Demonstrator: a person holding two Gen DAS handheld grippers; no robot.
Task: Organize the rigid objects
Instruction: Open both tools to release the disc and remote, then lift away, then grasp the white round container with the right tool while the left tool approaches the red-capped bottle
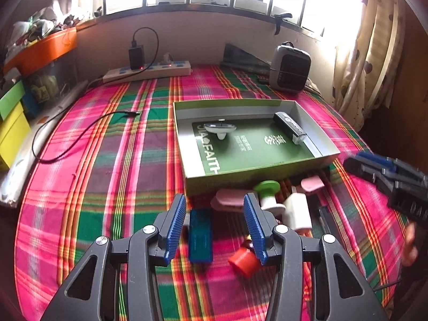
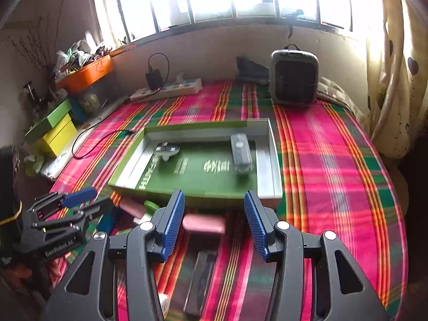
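Before the green box's [image 1: 240, 179] near edge, both grippers [image 1: 214, 224] [image 2: 214, 222] hover, jaws apart, empty.

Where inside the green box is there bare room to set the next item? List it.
Green box: the floor is bare between the grey gadget and the black remote, and along the near wall. Crowded: the cloth in front of the box, around the pink case.

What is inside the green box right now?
The green box holds two things: a black remote near its right wall and a small grey-and-white gadget toward the back left. Printed green card lines its floor; anything under that is hidden.
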